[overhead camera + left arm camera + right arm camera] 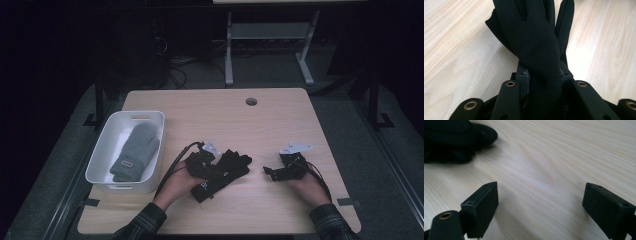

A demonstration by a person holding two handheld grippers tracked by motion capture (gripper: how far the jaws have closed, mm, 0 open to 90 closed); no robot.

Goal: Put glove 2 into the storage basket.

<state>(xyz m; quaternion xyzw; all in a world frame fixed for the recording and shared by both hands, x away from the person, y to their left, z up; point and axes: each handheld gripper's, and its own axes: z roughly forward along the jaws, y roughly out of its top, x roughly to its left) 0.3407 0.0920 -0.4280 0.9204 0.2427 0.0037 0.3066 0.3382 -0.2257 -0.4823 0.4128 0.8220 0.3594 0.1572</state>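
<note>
Two grippers down, one glove caught

Left gripper (210, 162) is clamped on the black glove (225, 172), jaws pinched tight around the fabric near its middle, and the left gripper view has the glove's fingers (534, 22) fanning away across the wood. It sits mid-table (280, 120), toward the near edge. Over on the right, the right gripper (275, 172) rests low on the wood with its jaws spread wide, nothing between them, the glove's dark tip (484, 133) lying just beyond. At the left edge stands a white bin (102, 150), and inside it lies a grey mitten (135, 150), cuff toward the near side.
</note>
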